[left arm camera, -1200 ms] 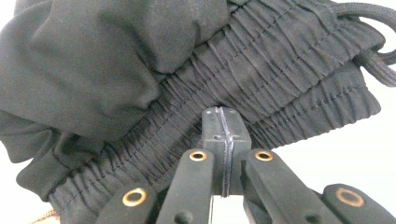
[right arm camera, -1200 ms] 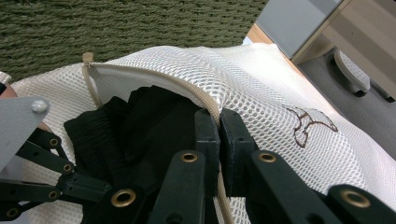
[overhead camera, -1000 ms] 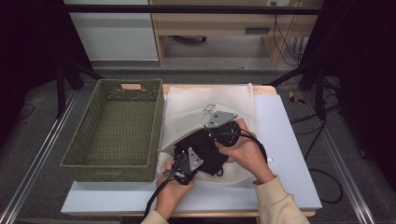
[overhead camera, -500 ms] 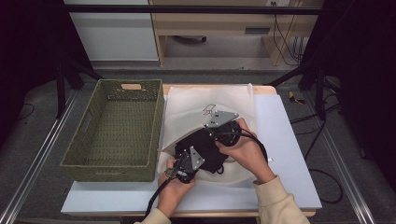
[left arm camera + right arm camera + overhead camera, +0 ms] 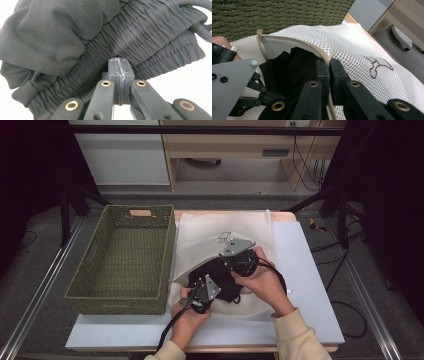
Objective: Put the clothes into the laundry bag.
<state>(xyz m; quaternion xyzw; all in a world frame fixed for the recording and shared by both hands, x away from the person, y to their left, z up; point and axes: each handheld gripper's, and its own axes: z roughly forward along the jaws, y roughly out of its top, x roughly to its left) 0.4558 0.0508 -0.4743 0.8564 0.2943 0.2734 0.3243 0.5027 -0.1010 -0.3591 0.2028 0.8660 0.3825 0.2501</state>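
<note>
Right gripper [image 5: 329, 65] is pinching the mesh bag's [image 5: 352, 40] zipper edge; left gripper [image 5: 119, 65], jaws closed together, is pressing against black garment [image 5: 75, 37] at bag mouth

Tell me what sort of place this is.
Probably a lab recording station, not a home: a white table framed by metal rails, loose cables by plain furniture behind, and a woven basket laid out.

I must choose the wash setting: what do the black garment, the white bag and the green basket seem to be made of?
Black garment: soft matte woven or knit fabric, with a gathered elastic band and stitch lines. White bag: fine mesh, probably synthetic, with visible small holes and a beige zipper edge. Green basket: woven cord or rope, coarse and matte; the fibre is unclear.
</note>
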